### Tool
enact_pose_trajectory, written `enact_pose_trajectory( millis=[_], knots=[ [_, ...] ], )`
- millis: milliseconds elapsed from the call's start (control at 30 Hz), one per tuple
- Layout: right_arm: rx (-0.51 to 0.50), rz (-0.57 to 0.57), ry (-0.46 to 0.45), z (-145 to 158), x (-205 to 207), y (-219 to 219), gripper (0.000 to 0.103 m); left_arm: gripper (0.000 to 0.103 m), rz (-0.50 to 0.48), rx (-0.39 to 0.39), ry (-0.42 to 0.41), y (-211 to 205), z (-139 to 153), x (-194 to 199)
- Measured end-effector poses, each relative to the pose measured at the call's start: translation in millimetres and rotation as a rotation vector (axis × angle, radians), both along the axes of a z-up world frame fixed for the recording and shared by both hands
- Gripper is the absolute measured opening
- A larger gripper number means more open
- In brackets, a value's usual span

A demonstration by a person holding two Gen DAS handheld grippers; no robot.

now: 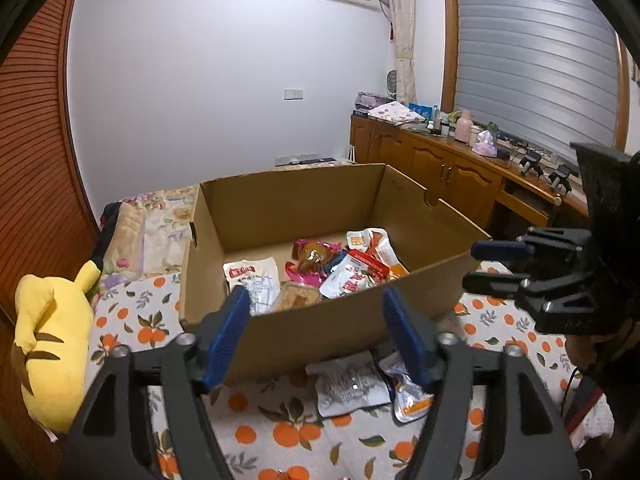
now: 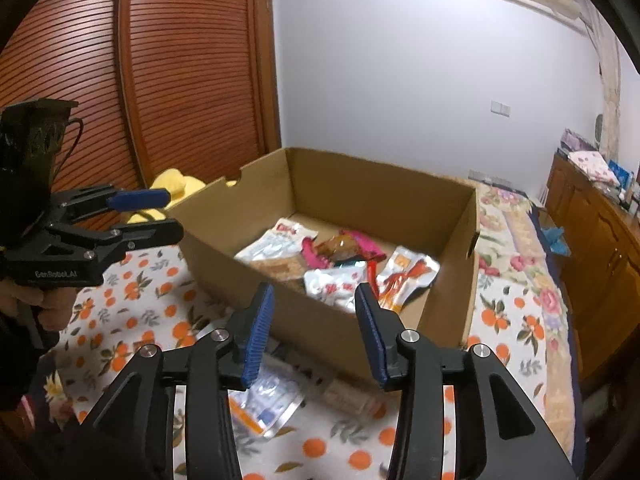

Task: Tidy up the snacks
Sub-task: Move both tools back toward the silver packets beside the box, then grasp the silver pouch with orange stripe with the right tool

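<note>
Lying on the orange-print bedspread point(image 1: 280, 436) just in front of the cardboard box point(image 1: 304, 332), two foil packets point(image 1: 352, 388) look light, limp and slick, so I would pinch one by its flat sealed edge rather than its puffy middle. More crinkly pouches point(image 1: 352, 276) already sit on the box's stiff brown floor. Both the left gripper point(image 1: 316, 336) and right gripper point(image 2: 316, 332) hover spread and empty, ribbed blue pads point(image 1: 228, 332) apart.

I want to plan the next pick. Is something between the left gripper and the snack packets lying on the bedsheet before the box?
Nothing visible blocks it. The open left gripper hangs above the silver-white foil snack packets on the orange-print bedsheet, just before the brown cardboard box.
</note>
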State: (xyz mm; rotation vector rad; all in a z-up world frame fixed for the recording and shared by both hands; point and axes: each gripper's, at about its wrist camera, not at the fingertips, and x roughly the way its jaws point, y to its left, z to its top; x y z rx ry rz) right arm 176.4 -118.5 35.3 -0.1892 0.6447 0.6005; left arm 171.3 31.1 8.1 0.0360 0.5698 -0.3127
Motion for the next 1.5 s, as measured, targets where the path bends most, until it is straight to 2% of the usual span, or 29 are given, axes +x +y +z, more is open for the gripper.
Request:
enact_pose_trajectory(
  millis=[367, 600, 900, 1167, 1367, 1500],
  knots=[
    [-0.015, -0.01, 0.119, -44.2, -20.5, 6.1, 0.048, 0.072, 0.002, -0.013, 0.068, -2.0, -30.7, -13.6],
    [-0.039, -0.022, 0.19, -76.1, -17.2, 15.1, 0.049, 0.072, 0.005, -0.031, 0.119, -3.0, -50.8, -14.7],
    [-0.045, -0.033, 0.269, -98.1, -7.6, 21.0, 0.05, 0.072, 0.006, -0.021, 0.144, -4.4, -63.6, -14.5],
    [-0.059, -0.043, 0.31, -110.8, 0.1, 21.3, 0.056, 0.072, 0.005, -0.023, 0.159, -4.9, -69.5, -11.7],
    [-0.104, -0.032, 0.275, -111.6, -3.1, 32.9, 0.065, 0.072, 0.008, -0.02, 0.172, -5.9, -74.6, -8.7],
    [-0.144, -0.021, 0.256, -113.0, -5.5, 42.8, 0.066, 0.072, 0.016, -0.02, 0.179, -4.2, -77.5, -5.8]
  ],
)
